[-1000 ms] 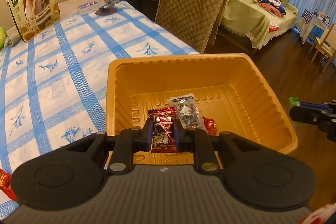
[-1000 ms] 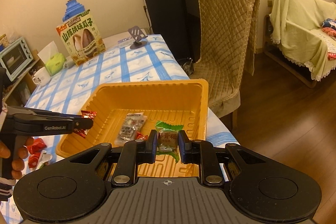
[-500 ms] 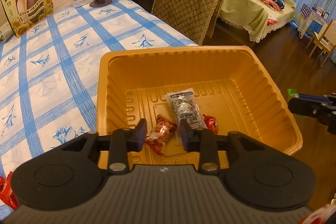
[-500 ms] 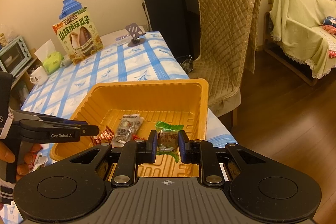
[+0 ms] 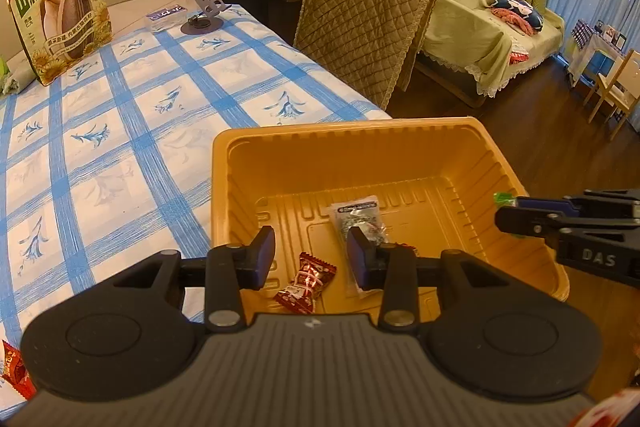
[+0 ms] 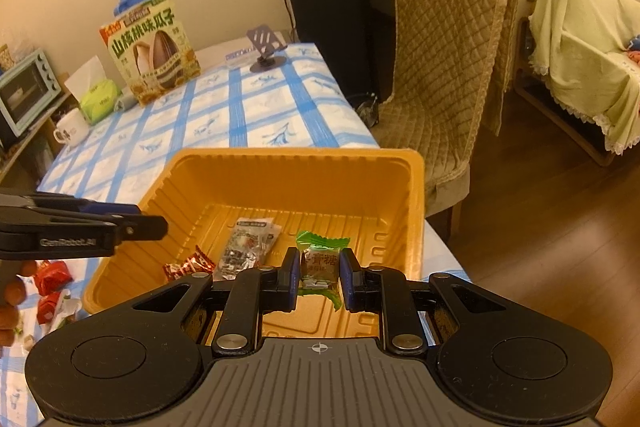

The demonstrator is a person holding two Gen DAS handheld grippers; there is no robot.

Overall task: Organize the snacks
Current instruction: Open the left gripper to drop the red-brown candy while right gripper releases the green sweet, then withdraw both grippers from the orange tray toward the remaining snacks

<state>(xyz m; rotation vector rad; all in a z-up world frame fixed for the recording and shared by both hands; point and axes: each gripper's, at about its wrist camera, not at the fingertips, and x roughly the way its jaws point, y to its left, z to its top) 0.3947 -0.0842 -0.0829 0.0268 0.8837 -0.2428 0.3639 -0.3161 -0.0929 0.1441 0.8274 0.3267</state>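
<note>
An orange plastic tray (image 5: 400, 131) (image 6: 280, 157) stands at the table's near right corner. My left gripper (image 5: 311, 257) is open and empty above the tray's near side. A red candy (image 5: 305, 282) (image 6: 188, 265) lies on the tray floor below it, beside a silver packet (image 5: 358, 217) (image 6: 248, 241). My right gripper (image 6: 319, 273) is shut on a green-wrapped candy (image 6: 320, 257) and holds it over the tray; it also shows in the left wrist view (image 5: 505, 198).
Several red candies (image 6: 50, 283) lie on the blue checked tablecloth (image 5: 120, 131) left of the tray. A sunflower-seed bag (image 5: 56, 15), a phone stand (image 5: 204, 11), a tissue pack (image 6: 98, 99) and a mug (image 6: 72, 127) stand at the far end. A quilted chair (image 6: 444, 75) is beside the table.
My left gripper opened and let the red candy fall into the tray, then drew back. My right gripper stays shut on the green candy over the tray.
</note>
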